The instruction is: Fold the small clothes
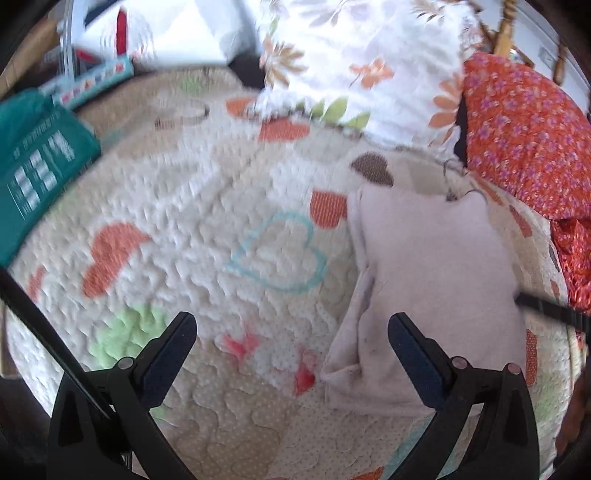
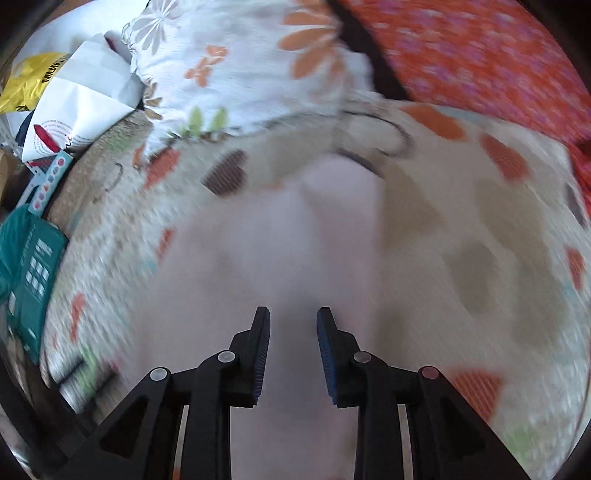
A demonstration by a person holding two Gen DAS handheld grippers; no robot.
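A small pale pink garment lies folded into a rough rectangle on a quilt with heart patterns. My left gripper is wide open and empty above the quilt, its right finger over the garment's near left corner. In the right wrist view the garment is blurred and fills the middle. My right gripper hovers over it with its jaws partly open and nothing between them.
A white floral pillow and an orange-red floral cloth lie at the quilt's far side. A teal package and white papers sit at the left edge. A wooden chair stands behind.
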